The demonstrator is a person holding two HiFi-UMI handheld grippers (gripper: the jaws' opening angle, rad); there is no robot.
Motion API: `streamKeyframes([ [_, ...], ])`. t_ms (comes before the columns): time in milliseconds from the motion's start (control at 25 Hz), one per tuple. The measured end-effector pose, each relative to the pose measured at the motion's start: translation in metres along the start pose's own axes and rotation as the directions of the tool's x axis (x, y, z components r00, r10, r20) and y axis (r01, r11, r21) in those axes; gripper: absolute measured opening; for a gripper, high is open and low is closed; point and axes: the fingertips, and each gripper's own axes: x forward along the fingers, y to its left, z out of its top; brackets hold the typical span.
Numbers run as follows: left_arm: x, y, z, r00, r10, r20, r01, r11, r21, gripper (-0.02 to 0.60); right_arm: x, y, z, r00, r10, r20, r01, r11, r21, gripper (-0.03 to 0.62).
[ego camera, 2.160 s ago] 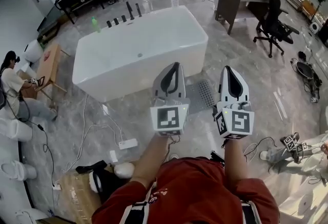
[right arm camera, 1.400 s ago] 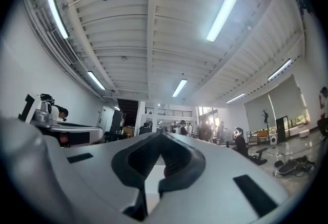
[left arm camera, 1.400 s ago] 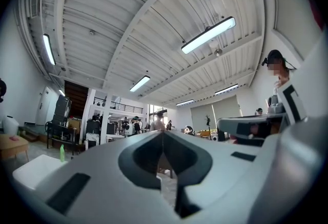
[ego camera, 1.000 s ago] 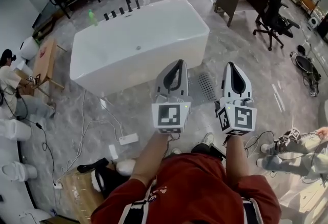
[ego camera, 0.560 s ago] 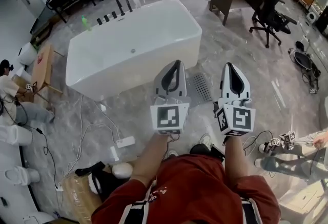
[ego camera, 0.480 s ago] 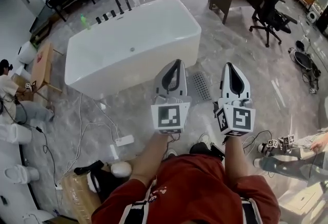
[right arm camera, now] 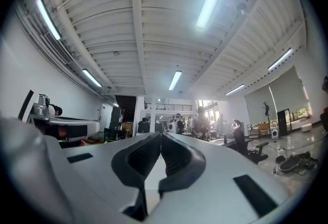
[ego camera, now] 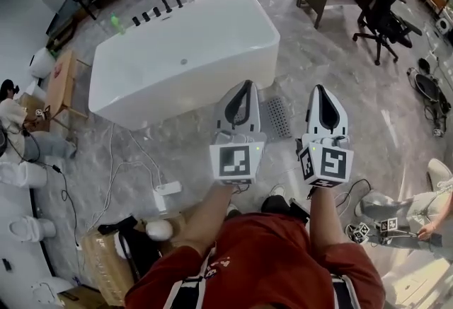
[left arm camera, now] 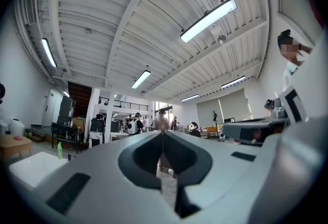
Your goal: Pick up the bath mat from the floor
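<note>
Both your tongs pinched closed, empty: left gripper (ego camera: 245, 83), right gripper (ego camera: 317, 88). Bath mat (ego camera: 277, 117) flat on floor (ego camera: 333, 71) beside bathtub (ego camera: 184, 53), showing between your grippers, well below. Long axis runs away from you. Left looks slightly nearer.

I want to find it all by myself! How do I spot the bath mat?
Find the big white bathtub in the middle of the room. On the grey floor by its near right corner lies the bath mat, a small grey rectangle. Only it has rows of little dots, unlike the white power strip further left.
</note>
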Motion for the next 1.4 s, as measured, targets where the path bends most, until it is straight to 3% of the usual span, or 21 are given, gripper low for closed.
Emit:
streamKeyframes([
  [160,0.023,-0.021,-0.011,1.000,-0.013,-0.015,0.013,0.999,0.035,0.015,0.008,-0.022,-0.005,1.000,0.015,0.004,-0.015,1.000,0.005,0.012],
  [400,0.055,-0.053,-0.017,1.000,-0.002,-0.017,0.003,1.000,0.018,0.015,0.019,-0.056,-0.009,0.999,0.048,0.006,-0.048,0.999,-0.027,0.012],
  [640,0.076,-0.073,-0.016,0.999,0.015,-0.030,-0.014,0.999,0.035,0.015,0.030,-0.083,-0.020,0.996,0.081,-0.030,-0.081,0.997,0.007,0.012],
  [1400,0.120,0.000,-0.032,0.996,0.082,-0.034,-0.082,0.997,0.010,0.015,0.115,-0.051,-0.031,0.993,0.121,-0.014,-0.121,0.992,-0.020,0.012],
])
